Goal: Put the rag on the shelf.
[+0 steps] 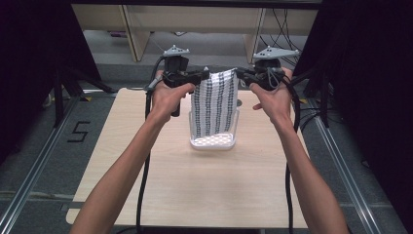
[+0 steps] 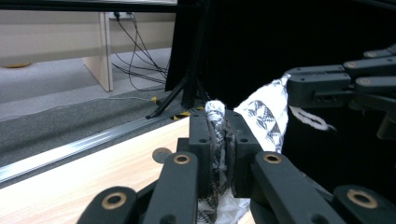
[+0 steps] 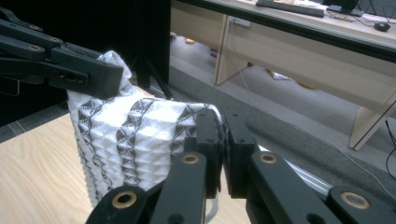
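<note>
Light wood table (image 1: 195,195) fills centre of the high view, grey floor and black stands around it, pale desks across the top. Left of centre, left hand (image 1: 168,95) holds the left gripper (image 1: 203,75) raised above the table's far half, forearm reaching up from bottom left, gripper lying level and pointing right; jaws clamped on the upper left corner of a black-and-white patterned cloth (image 1: 214,105). In the left gripper view the cloth (image 2: 218,140) is bunched tight between the jaws. Cloth hangs as a flat sheet mid-frame, its lower end down inside a clear plastic container (image 1: 233,141) on the table. Right of centre, right hand (image 1: 273,97) mirrors it, right gripper (image 1: 239,74) level, pointing left, pinched shut on the upper right corner; right gripper view shows cloth (image 3: 135,135) edge caught in the jaws. Judged progress: both corners gripped, cloth mostly lifted out and spread; bottom end not yet clear of the container, laying out or folding left.
</note>
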The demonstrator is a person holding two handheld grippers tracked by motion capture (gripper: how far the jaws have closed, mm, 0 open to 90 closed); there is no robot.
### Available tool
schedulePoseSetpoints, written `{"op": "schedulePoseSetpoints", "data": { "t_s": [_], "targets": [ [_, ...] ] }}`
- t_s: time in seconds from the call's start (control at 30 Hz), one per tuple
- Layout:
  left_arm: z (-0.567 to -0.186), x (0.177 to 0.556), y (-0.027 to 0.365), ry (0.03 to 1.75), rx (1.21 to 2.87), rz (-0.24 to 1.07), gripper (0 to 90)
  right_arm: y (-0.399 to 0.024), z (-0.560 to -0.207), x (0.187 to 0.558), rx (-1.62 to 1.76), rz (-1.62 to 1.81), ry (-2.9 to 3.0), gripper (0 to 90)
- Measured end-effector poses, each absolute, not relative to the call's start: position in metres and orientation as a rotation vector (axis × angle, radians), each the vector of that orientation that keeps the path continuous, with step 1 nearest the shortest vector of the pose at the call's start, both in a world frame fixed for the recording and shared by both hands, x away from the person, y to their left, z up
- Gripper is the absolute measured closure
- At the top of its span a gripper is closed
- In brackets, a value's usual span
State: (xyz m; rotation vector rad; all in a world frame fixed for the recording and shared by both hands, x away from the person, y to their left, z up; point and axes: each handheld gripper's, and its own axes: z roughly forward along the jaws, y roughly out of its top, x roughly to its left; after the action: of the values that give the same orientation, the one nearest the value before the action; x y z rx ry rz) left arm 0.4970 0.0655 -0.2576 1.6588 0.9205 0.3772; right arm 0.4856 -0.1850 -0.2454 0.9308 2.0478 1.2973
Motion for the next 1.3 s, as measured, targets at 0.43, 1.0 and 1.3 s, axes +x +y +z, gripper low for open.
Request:
{"op": "schedulePoseSetpoints", "data": {
  "t_s": [0.43, 1.0, 1.3],
  "targets": [
    [-0.283, 0.547, 0.064, 1.018, 1.622, 0.32, 82.1, -0.176, -0.262, 0.528, 1.043, 1.219, 2.055, 87.3],
    [-0.316, 0.572, 0.063, 1.099, 1.668, 0.315, 76.8, -0.167, -0.307, 0.564, 1.172, 1.121, 2.11, 86.5],
    [-0.333, 0.578, 0.065, 1.138, 1.774, 0.286, 69.7, -0.165, -0.318, 0.567, 1.248, 1.072, 2.139, 84.8]
  ]
}}
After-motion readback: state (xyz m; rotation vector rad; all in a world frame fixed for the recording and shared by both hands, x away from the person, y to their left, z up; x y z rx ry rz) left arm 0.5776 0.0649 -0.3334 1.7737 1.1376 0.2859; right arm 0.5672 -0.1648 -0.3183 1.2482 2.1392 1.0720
